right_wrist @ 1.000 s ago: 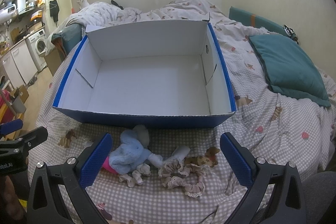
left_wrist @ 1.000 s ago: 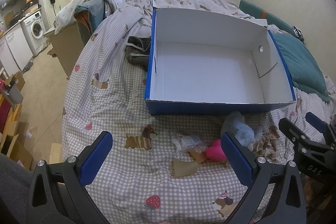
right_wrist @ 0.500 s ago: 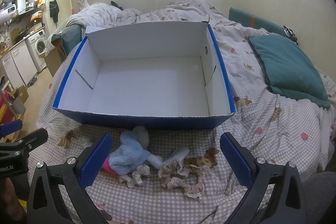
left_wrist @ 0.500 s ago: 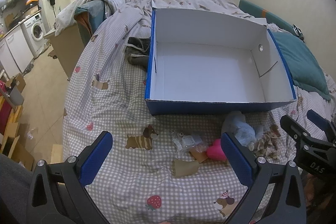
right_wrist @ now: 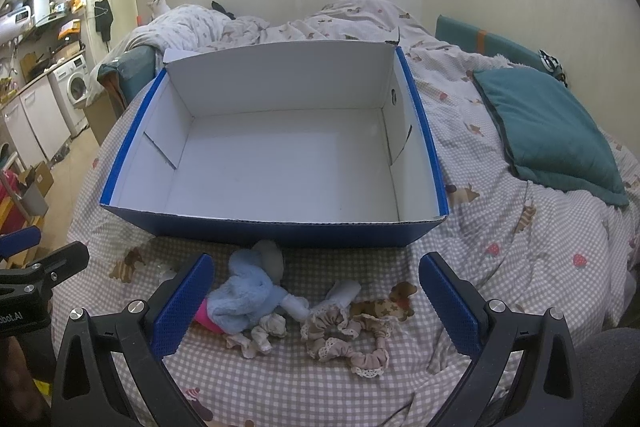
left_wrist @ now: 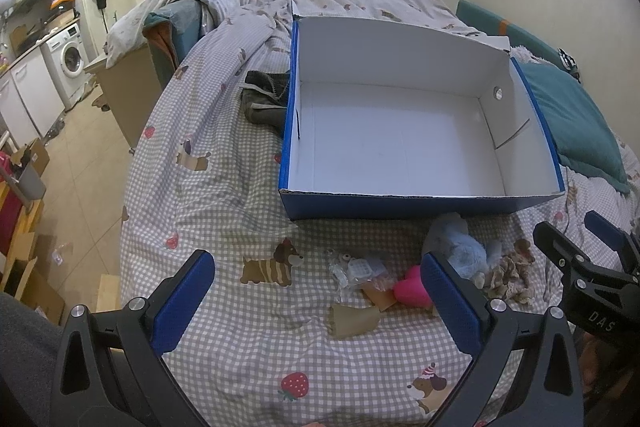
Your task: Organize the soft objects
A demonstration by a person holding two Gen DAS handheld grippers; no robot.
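Right wrist view shows one blue box (right_wrist: pixel 276 227), empty, at frame centre on a checked bedspread (right_wrist: pixel 520 247); one blue plush toy (right_wrist: pixel 248 295) and two lace scrunchies (right_wrist: pixel 344 335) lie below it, between the wide-open right gripper (right_wrist: pixel 316 295) fingers. Left gripper (left_wrist: pixel 316 291), also spread open, frames one pink item (left_wrist: pixel 410 291).

Ahead of my right gripper (right_wrist: pixel 316 291) I see a cardboard box (right_wrist: pixel 280 227), matt white inside, blue outside with a raw corrugated rim. Between its textured blue rubbery pads (right_wrist: pixel 182 303) lie a fluffy pale-blue plush toy (right_wrist: pixel 248 295) and ruffled lace-trimmed cloth scrunchies (right_wrist: pixel 344 335). Everything rests on soft matt checked cotton bedding (right_wrist: pixel 500 267). Near my left gripper (left_wrist: pixel 318 301) lies crinkly clear plastic wrap (left_wrist: pixel 354 269).
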